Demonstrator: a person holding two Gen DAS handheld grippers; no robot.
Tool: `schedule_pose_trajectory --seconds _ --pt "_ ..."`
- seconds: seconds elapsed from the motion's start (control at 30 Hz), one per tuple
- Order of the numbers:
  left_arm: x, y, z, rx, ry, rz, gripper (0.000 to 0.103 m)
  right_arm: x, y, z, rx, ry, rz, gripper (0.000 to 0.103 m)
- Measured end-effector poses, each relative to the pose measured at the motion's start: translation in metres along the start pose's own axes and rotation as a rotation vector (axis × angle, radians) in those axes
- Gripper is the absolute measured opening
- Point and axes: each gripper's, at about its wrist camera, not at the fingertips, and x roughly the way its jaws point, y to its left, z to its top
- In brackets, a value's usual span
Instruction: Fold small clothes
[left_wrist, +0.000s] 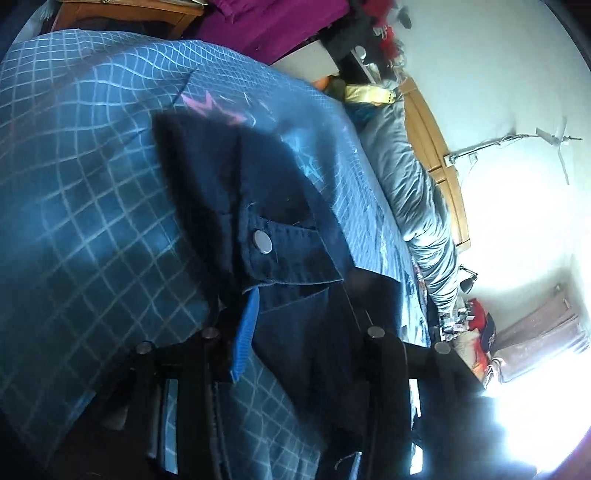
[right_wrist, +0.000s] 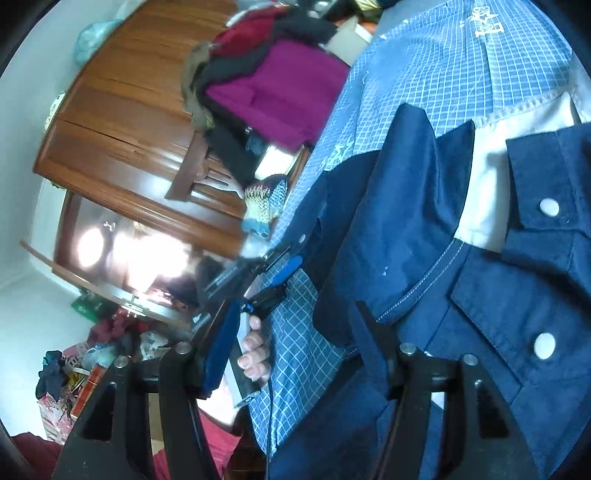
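Both hand-held grippers: left (left_wrist: 295, 332) and right (right_wrist: 295, 354) open, straddling denim shirt (right_wrist: 480, 295)

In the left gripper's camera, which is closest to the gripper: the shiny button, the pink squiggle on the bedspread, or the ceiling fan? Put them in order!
From the left gripper:
1. Button, on the dark shirt just ahead of the fingers.
2. Pink squiggle, farther up the bedspread, beyond the shirt.
3. Fan, far off to the right.

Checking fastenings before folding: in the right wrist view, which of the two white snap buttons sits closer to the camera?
The lower snap on the denim shirt; the other snap sits higher, on the cuff.
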Motion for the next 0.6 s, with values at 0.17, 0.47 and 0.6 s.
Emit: schedule_pose_trajectory --seconds 0.17,0.47,0.6 --pt "0.001 0.007 -0.001 -0.046 -0.038 0.024 0.023 0.003 0.001 0.002 -0.007 0.001 -0.003 0.067" --pt "-0.014 -0.033 -0.008 0.103 -0.18 0.058 0.0 0.033 0.01 0.012 -0.037 0.007 0.021 0.067" --pt "-0.022 -0.048 -0.012 0.101 -0.181 -0.029 0.0 0.076 -0.006 0.03 0.059 0.032 0.099 0.069"
